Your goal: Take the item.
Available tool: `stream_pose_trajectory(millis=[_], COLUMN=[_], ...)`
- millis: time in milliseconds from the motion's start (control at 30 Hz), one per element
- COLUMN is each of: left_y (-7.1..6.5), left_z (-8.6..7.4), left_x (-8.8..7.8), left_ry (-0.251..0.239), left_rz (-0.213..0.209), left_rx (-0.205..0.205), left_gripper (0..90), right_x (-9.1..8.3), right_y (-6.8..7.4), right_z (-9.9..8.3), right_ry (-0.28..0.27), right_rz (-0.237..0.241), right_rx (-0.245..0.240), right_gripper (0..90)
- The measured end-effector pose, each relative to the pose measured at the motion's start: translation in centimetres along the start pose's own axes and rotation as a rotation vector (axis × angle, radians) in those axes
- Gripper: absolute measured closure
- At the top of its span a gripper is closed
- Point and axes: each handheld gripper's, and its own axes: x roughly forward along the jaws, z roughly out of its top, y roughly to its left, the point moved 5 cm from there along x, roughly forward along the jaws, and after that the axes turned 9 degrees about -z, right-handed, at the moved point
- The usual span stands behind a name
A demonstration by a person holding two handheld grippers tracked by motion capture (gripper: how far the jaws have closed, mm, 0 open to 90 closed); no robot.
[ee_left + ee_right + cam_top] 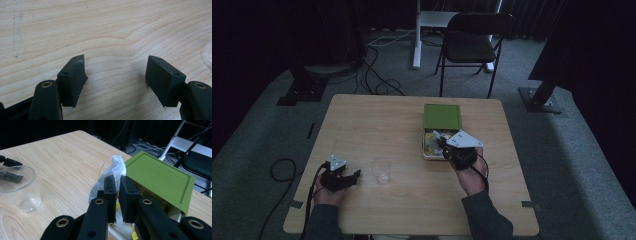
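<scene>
Right gripper point(117, 195) has its jaws pinched tight on a tea bag point(115, 168) just above the open green-lidded box point(160, 173), so looks like it's mid-lift; next it needs carrying left to the clear cup point(18, 187).

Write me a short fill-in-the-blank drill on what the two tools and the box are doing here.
1. The right tool is shut on a white ____.
2. The lid of the box is ____ in colour.
3. The clear plastic cup stands ____ the two tools on the table.
4. The left tool has its jaws ____, with nothing between them.

Missing words: tea bag; green; between; open
</scene>
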Motion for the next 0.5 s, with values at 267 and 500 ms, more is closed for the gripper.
stream_pose_trajectory(millis=[267, 500], left_y=[0.0, 0.0], left_z=[0.0, 0.0], left_x=[0.0, 0.0], left_ry=[0.000, 0.000], left_rz=[0.000, 0.000], left_rx=[0.000, 0.000], left_gripper=[33.5, 33.5], right_x=[-0.1, -0.2], right_y=[0.7, 1.8], right_z=[0.6, 0.9], right_ry=[-0.019, -0.034], right_rz=[0.015, 0.030], right_rx=[-0.009, -0.040], right_gripper=[84.5, 84.8])
